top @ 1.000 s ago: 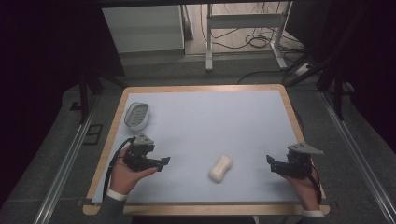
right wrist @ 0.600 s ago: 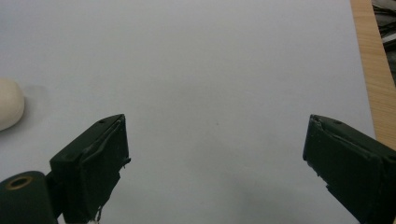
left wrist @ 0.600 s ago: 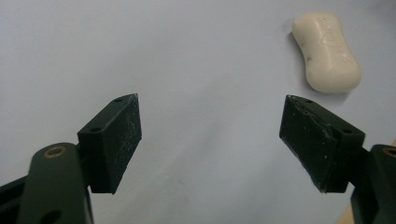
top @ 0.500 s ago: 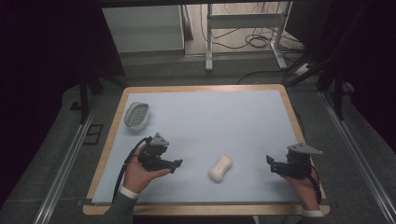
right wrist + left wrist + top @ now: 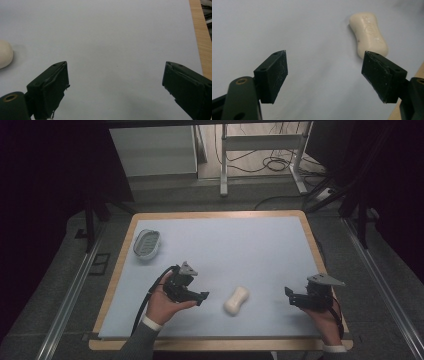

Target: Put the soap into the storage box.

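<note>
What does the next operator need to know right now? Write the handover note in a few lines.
Left gripper: open, empty, fingers pointing toward the soap bar, not touching it.
Right gripper: open, empty, held low near the table's right front corner, apart from the soap.
Soap bar lies flat on the blue mat, front centre. Soap dish sits empty at the left rear.
Done: nothing grasped yet.
Left: probably grip the soap and set it in the dish.

Embossed lettering is present on the top face of the soap bar (image 5: 369, 32) in the left gripper view, running along its length; the characters are too faint to read. No other markings legible.
</note>
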Demonstrator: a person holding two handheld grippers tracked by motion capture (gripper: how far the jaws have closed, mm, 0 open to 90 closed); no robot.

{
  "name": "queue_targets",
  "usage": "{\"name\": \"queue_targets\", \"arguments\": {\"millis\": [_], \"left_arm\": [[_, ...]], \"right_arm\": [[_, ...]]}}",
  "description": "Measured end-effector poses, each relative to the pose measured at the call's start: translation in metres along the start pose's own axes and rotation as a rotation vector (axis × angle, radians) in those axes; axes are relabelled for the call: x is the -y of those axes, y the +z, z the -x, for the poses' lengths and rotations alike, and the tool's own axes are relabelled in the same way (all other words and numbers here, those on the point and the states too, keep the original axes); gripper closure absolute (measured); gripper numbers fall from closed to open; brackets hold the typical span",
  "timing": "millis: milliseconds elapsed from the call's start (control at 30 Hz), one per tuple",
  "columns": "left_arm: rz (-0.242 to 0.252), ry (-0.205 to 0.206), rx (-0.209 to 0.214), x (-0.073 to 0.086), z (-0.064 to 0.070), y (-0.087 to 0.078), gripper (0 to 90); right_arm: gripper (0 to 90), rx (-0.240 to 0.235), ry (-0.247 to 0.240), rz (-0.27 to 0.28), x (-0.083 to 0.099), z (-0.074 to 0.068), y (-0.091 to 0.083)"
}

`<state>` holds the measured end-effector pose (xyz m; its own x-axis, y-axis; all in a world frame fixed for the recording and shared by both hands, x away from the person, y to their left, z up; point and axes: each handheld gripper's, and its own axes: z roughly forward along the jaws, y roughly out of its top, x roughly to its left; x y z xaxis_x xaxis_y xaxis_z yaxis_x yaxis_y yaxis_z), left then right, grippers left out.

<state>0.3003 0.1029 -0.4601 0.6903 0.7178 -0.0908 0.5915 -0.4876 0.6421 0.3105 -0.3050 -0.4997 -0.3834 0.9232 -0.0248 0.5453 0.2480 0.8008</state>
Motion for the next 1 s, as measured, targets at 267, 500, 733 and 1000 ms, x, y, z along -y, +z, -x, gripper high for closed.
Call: {"name": "queue_targets", "arguments": {"millis": [267,500,733,1000], "left_arm": [[-0.033,0.024,0.035,-0.013,0.015,0.02,21.2],[-0.046,0.031,0.036,-0.02,0.024,0.034,22.5],[-0.05,0.037,0.045,-0.025,0.029,0.041,23.5],[-0.103,0.045,0.065,-0.034,0.04,0.059,23.6]], "right_arm": [[6.7,-0.004,0.002,-0.007,0.001,0.001,0.001],[6.7,0.0,0.006,-0.01,0.002,0.002,0.001],[6.7,0.001,0.006,-0.012,0.002,0.002,0.002],[6.7,0.0,0.003,-0.016,0.003,0.001,0.003]]}}
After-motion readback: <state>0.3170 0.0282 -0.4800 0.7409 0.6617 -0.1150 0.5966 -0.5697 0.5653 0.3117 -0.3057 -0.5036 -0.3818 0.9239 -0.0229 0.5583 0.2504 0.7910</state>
